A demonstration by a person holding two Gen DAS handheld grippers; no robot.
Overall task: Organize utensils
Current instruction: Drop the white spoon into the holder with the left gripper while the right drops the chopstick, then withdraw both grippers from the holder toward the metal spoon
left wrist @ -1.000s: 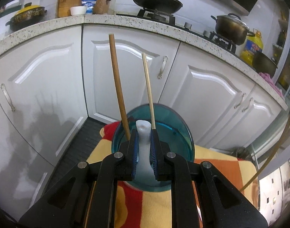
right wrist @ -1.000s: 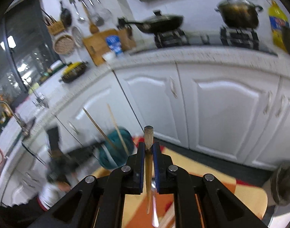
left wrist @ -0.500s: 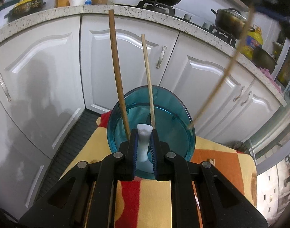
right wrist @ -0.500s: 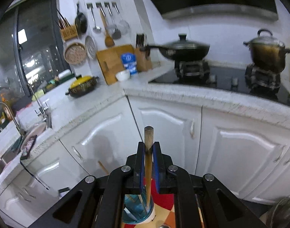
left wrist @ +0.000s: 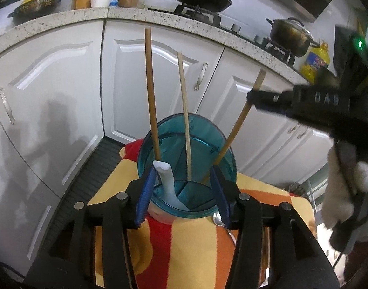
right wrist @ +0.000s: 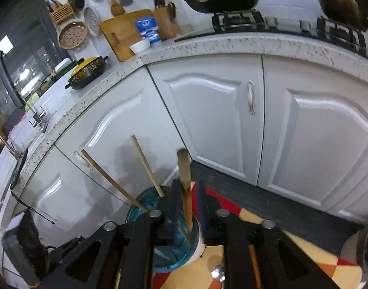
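Note:
A blue translucent utensil cup [left wrist: 186, 168] stands on a striped cloth. It holds a white spoon [left wrist: 168, 183], a brown chopstick [left wrist: 151, 96] and a pale chopstick [left wrist: 185, 110]. My left gripper [left wrist: 182, 192] is open, its blue pads either side of the cup and spoon. A third wooden chopstick [left wrist: 241, 120] leans into the cup's right side. In the right wrist view my right gripper [right wrist: 187, 204] is open around this chopstick [right wrist: 185, 180], above the cup [right wrist: 145, 200].
The striped red, yellow and orange cloth [left wrist: 191, 248] covers the small table. A metal spoon [right wrist: 219, 272] and a wooden stick [right wrist: 254, 262] lie on it. White cabinet doors [left wrist: 63, 84] and a speckled counter [left wrist: 184, 21] stand behind.
My left gripper opened and let go of the white spoon, which now rests in the cup. My right gripper brought its chopstick down into the cup and opened.

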